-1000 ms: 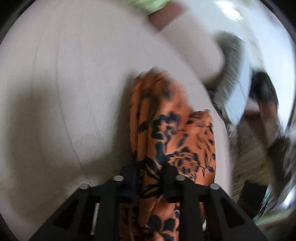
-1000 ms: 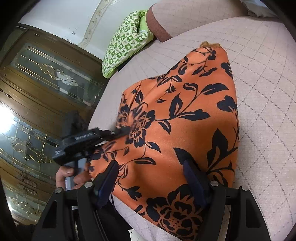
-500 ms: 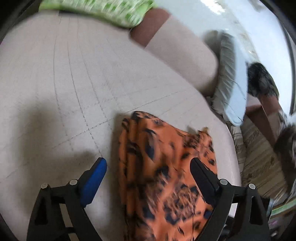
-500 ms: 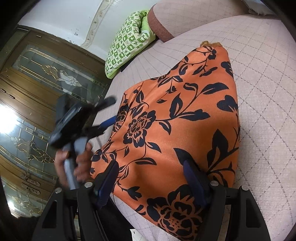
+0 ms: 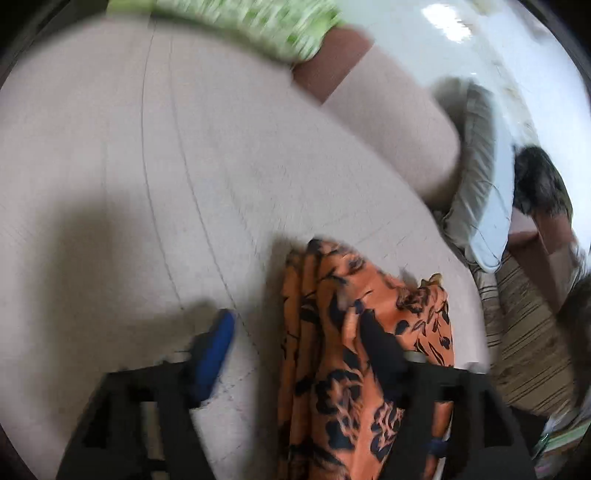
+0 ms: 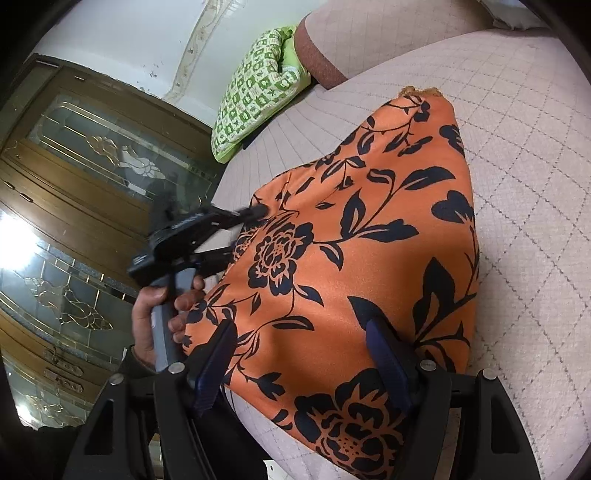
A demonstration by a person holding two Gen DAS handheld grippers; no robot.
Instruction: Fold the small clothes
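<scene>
An orange cloth with a black flower print (image 6: 369,229) lies folded on the quilted beige cushion (image 6: 535,184). My right gripper (image 6: 301,328) is open, and its two blue pads straddle the cloth's near end without pinching it. A hand (image 6: 159,314) holds my left gripper (image 6: 240,232) at the cloth's left edge. In the blurred left wrist view, the cloth's layered edge (image 5: 332,332) lies between the jaws of my left gripper (image 5: 295,325). Those jaws are closing, and the pads stand clear of the fabric.
A green checked pillow (image 6: 255,96) leans at the cushion's far end beside a beige bolster (image 6: 369,33). Wooden doors with patterned glass (image 6: 74,184) stand to the left. A grey-white pillow (image 5: 484,184) and striped fabric (image 5: 524,332) lie past the cushion's other edge.
My left gripper let go of the cloth's edge and opened wide, then drew back a little. The cloth now lies flat. My right gripper stayed where it was.
</scene>
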